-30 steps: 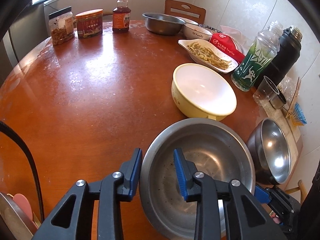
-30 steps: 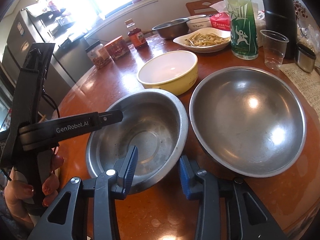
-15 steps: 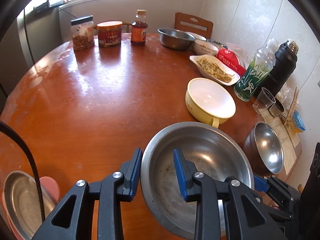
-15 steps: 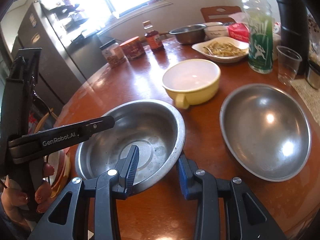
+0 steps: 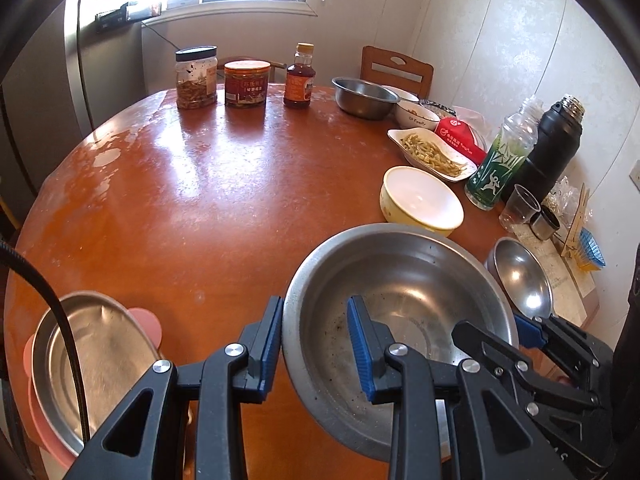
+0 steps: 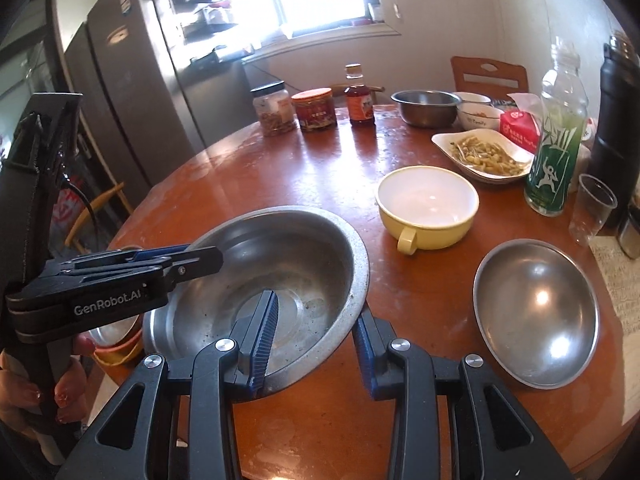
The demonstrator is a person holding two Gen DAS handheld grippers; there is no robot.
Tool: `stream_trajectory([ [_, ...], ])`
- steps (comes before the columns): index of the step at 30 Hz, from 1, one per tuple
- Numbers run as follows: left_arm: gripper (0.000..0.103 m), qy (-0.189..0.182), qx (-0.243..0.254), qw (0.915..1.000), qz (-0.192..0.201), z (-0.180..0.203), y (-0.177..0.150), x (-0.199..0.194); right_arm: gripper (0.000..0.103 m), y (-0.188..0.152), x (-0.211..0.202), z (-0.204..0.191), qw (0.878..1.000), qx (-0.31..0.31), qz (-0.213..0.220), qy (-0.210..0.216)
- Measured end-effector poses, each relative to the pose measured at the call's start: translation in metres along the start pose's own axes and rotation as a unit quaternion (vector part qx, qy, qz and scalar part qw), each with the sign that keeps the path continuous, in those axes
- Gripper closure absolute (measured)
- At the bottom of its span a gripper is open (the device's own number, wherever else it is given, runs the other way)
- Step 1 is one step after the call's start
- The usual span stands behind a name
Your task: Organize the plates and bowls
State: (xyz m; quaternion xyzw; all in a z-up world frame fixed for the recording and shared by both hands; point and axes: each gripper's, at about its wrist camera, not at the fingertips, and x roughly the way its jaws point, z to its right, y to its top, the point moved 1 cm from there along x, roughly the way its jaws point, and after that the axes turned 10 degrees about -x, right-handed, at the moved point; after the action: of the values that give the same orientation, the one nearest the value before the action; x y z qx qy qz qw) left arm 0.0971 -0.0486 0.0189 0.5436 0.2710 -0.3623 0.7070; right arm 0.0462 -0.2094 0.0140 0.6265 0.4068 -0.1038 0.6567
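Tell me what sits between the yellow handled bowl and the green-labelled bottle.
In the right wrist view, bare brown table separates the yellow handled bowl from the green-labelled bottle; the white dish of bean sprouts lies just behind that gap.

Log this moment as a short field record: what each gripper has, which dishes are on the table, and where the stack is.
left gripper: fingers straddle near rim of large steel bowl
right gripper: fingers straddle opposite rim of same bowl
bowl state: tilted, apparently lifted
grip: gaps show at the pads; clamping cannot be confirmed
stack: steel dish on pink plate, left table edge
waiting: yellow handled bowl, shallow steel bowl
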Motion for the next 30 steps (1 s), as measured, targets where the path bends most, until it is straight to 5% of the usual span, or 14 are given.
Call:
stream_trajectory([
  [30,0.070,0.022,-0.007,0.9993,-0.028,0.007,-0.044,0.016,0.064,-0.032,0.009,0.008,0.999,-0.004,-0.041,0.000],
])
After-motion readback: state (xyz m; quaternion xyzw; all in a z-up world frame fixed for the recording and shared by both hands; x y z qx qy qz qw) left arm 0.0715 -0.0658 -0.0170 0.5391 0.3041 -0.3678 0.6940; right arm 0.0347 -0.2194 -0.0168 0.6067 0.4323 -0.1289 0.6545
